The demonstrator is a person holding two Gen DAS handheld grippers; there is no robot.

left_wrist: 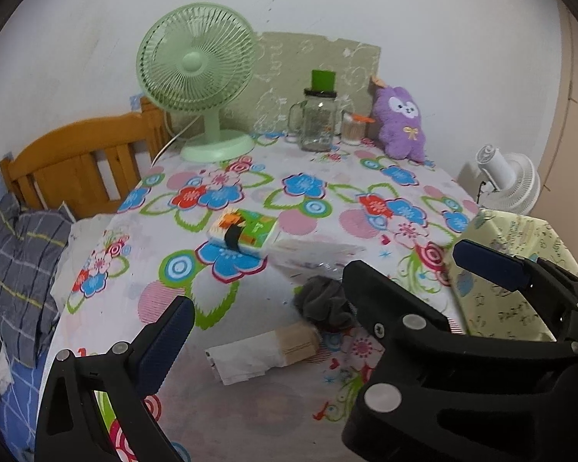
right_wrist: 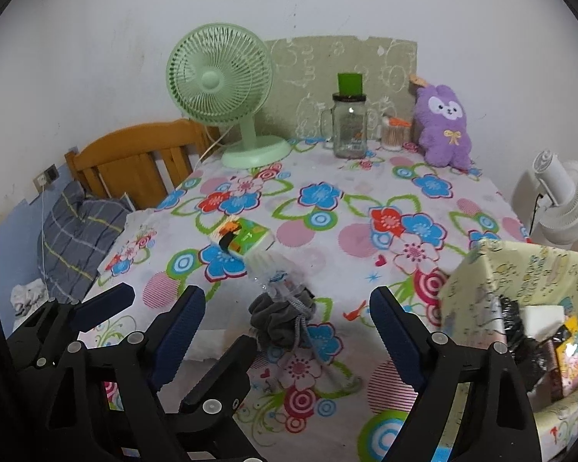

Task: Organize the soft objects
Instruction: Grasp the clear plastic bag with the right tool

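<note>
A purple plush bunny (left_wrist: pixel 400 123) (right_wrist: pixel 445 127) sits upright at the table's far right by the wall. A grey bath pouf with a cord (right_wrist: pixel 283 317) lies on the floral tablecloth near the front; it also shows in the left wrist view (left_wrist: pixel 321 302). A pale yellow patterned box (right_wrist: pixel 520 308) (left_wrist: pixel 508 273) stands open at the right with packets inside. My right gripper (right_wrist: pixel 287 310) is open, its fingers either side of the pouf and just short of it. My left gripper (left_wrist: pixel 320 285) is open and empty; it also shows in the right wrist view (right_wrist: pixel 117 300).
A green desk fan (left_wrist: pixel 196 77), a glass jar mug with green lid (left_wrist: pixel 320 115) and a cotton swab cup (left_wrist: pixel 352 127) stand at the back. A small colourful box (left_wrist: pixel 246 229), clear plastic packaging (right_wrist: pixel 273 269) and a white paper packet (left_wrist: pixel 258 354) lie mid-table. A bed and white fan flank the table.
</note>
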